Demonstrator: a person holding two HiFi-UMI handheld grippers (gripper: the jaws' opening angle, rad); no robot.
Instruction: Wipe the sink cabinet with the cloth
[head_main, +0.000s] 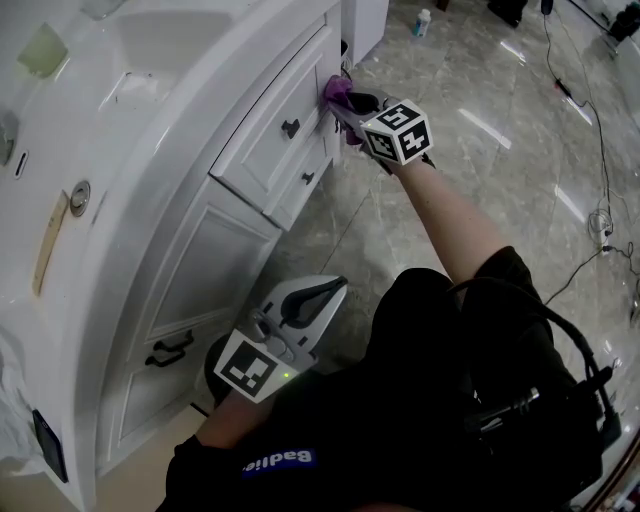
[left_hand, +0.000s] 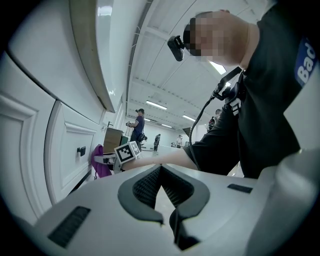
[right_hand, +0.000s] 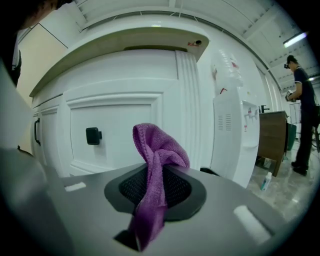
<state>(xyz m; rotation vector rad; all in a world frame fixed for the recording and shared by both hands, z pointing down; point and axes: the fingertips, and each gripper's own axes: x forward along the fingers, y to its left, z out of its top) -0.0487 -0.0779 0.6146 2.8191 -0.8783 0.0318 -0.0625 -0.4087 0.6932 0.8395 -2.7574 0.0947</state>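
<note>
Purple microfibre cloth (right_hand: 160, 145), tail hidden in the clamped right claw (right_hand: 161, 169), bunches beyond its tips near white cabinet drawer (right_hand: 117, 122); left claw (left_hand: 160, 171) closed, empty.

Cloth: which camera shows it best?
The right gripper view: the cloth sits large and centred, clamped between the jaws. The head view shows only a small purple bit against the cabinet; the left gripper view, a distant patch.
</note>
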